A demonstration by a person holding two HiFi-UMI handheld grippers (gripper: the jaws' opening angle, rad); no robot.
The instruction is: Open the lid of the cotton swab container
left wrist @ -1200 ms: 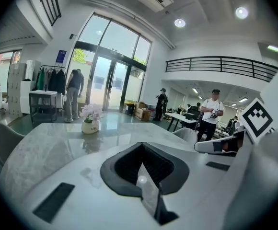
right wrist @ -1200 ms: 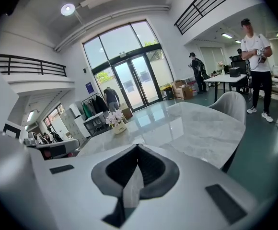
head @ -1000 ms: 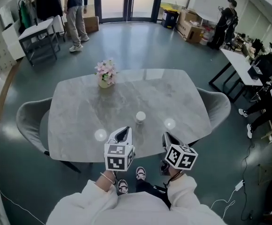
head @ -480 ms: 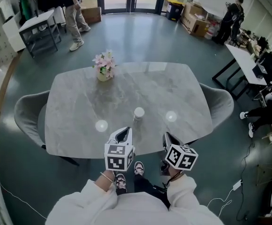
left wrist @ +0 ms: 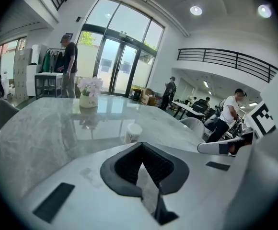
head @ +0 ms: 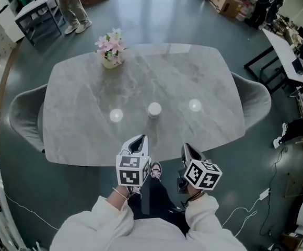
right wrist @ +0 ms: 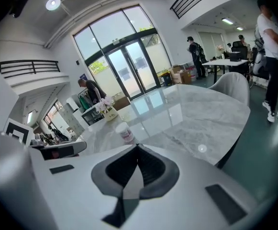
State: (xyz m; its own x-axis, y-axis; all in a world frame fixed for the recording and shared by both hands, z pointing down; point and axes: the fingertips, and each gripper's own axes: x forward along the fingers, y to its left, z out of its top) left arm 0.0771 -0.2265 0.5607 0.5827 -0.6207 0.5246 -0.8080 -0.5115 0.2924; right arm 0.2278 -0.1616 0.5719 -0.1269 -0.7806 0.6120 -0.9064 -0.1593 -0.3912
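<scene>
My L gripper [head: 137,141] & R gripper [head: 188,151]: fingers [left wrist: 122,169] pressed together, nothing btwn. Held short of surface [head: 78,129] edge bc swab container [head: 154,109] sits mid-surface, lid on.

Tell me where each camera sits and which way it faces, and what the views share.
Head view: on the person's head, looking steeply down at the table; both sleeves, left gripper and right gripper show.
Left gripper view: on the left gripper, looking along its shut jaws across the table; right gripper at right.
Right gripper view: on the right gripper, same heading; shut jaws, left gripper at left.
Shared: all three show the cotton swab container and flower vase.
</scene>
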